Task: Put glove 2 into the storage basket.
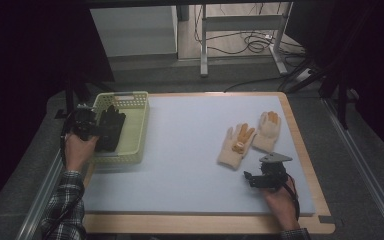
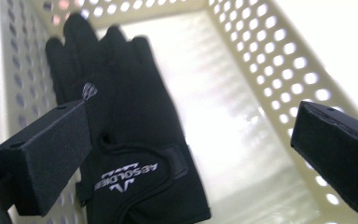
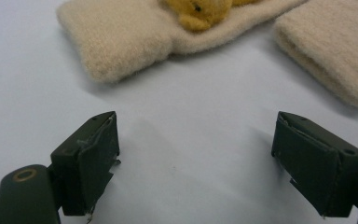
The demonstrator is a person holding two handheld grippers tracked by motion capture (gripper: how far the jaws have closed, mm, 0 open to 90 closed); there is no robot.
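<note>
High view. We see the left gripper (image 1: 94, 128) held at the left edge of a pale yellow perforated basket (image 1: 136, 131), which stands at the left end of the bench (image 1: 180, 150). A black glove (image 1: 111, 127) lies in the basket, its long axis running from the near side of the bench toward the far side, fingers pointing away from the person. Two cream knitted gloves (image 1: 250, 137) with orange fingertips lie side by side on the right half of the bench, well apart from the basket, fingers also pointing away. The right gripper (image 1: 252, 177) rests low over the bench just below their cuffs.

Left gripper view. We see the left gripper (image 2: 186, 154) with its jaws spread wide and nothing pressed between them. The black glove (image 2: 130, 116) lies flat on the basket floor (image 2: 233, 121), close to one perforated wall, cuff toward the camera and fingers toward the far wall. This view adds detail: white lettering and a wrist strap at the cuff, and a small grey emblem on the back.

Right gripper view. We see the right gripper (image 3: 196, 154) with jaws apart over the bare bench surface, holding nothing. The cuffs of the cream gloves (image 3: 121, 37) lie just ahead, not touched. Here their fuzzy knit texture is plain.
</note>
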